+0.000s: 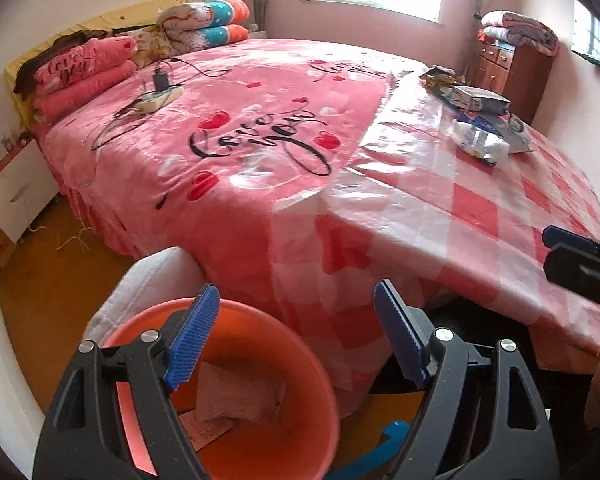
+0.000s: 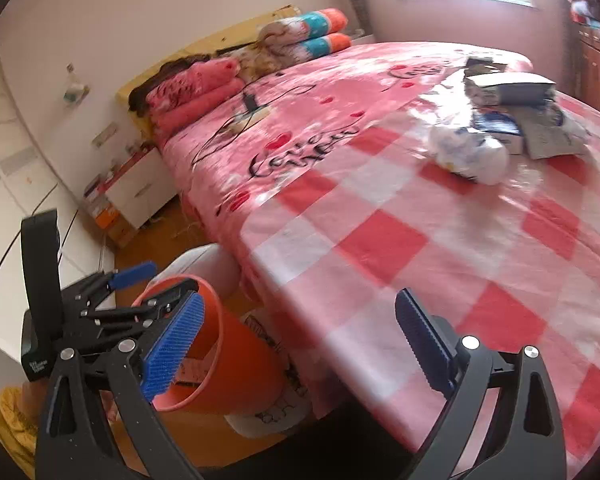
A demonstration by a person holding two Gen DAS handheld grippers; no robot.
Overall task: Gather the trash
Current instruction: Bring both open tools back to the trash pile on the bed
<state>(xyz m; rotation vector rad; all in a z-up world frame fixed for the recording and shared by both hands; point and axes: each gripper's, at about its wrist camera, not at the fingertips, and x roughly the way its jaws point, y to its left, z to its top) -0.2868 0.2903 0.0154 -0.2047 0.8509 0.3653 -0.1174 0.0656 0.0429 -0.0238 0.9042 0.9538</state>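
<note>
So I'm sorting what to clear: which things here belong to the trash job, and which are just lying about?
Job:
orange bin
crumpled white wrapper
packets and boxes
left gripper and right gripper, both open

Lying about:
charger on power strip
folded quilts

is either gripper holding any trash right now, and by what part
Nothing is held. The left gripper is open above the orange bin, and the right gripper is open over the bed edge.

Orange bin (image 1: 236, 392) on floor at bed corner, paper inside; my remaining trash pile (image 2: 500, 128) on checkered sheet.
</note>
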